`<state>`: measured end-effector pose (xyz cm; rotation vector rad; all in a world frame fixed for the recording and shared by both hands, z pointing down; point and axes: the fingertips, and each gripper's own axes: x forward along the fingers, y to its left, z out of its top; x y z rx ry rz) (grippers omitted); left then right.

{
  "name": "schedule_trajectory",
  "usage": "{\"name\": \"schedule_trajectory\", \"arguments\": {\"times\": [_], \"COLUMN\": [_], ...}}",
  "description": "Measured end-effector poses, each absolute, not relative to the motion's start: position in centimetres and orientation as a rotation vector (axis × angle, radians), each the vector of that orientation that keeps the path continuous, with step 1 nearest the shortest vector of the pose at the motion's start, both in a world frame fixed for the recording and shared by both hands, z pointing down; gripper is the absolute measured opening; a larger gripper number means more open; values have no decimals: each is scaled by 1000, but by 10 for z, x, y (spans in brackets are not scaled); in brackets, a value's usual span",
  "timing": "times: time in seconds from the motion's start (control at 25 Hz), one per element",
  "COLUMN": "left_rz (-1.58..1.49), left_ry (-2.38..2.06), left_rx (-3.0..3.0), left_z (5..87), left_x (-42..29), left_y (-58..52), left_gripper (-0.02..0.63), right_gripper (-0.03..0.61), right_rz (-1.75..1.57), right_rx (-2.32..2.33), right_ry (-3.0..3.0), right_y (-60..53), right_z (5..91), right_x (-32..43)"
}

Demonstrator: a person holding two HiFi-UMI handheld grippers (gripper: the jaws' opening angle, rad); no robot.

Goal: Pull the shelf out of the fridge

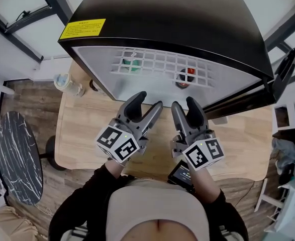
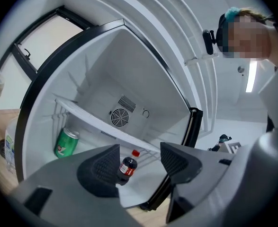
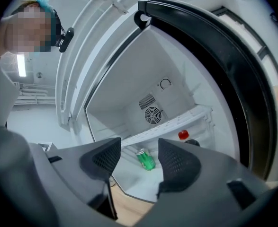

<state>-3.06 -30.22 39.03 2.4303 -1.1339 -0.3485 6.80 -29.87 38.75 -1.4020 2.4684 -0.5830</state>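
**Fridge** (image 1: 187,24): small and black, standing on a wooden table (image 1: 237,144), with its door (image 1: 283,74) swung open.

**Shelf** (image 1: 152,64): 1 white wire rack, seated inside the fridge at about mid height and not yet drawn out. Nothing shows on top of it.

**On the fridge floor, under the shelf:** 1 green can (image 2: 65,143) and 1 cola bottle (image 2: 127,167) with a red cap.

**Left gripper** (image 1: 148,103): just outside the fridge opening, jaws wide apart and gripping nothing. The bottle shows through the gap but stands well inside the fridge.

**Right gripper** (image 1: 184,105): also just outside the fridge opening, jaws apart and empty.

**Step in hand, as judged:** the approach to the shelf's front edge.

**Handling note:**
- Bring both grippers in level with the front bar, 1 toward each side wall of the fridge.
- Close on the wire only, then draw the shelf straight out with an even pull — a lopsided pull would likely jam the rack in the fridge's side rails.
- Keep the jaws above the can and bottle.
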Motion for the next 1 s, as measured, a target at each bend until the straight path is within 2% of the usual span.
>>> {"name": "schedule_trajectory", "arguments": {"times": [1.0], "left_rz": [-406], "left_ry": [-1124], "left_rx": [2352], "left_z": [400], "left_x": [-29], "left_y": [-362], "left_gripper": [256], "right_gripper": [276], "right_rz": [-675], "right_rx": [-1477], "right_ry": [2321], "right_y": [-370], "right_z": [404], "right_x": [70]}}
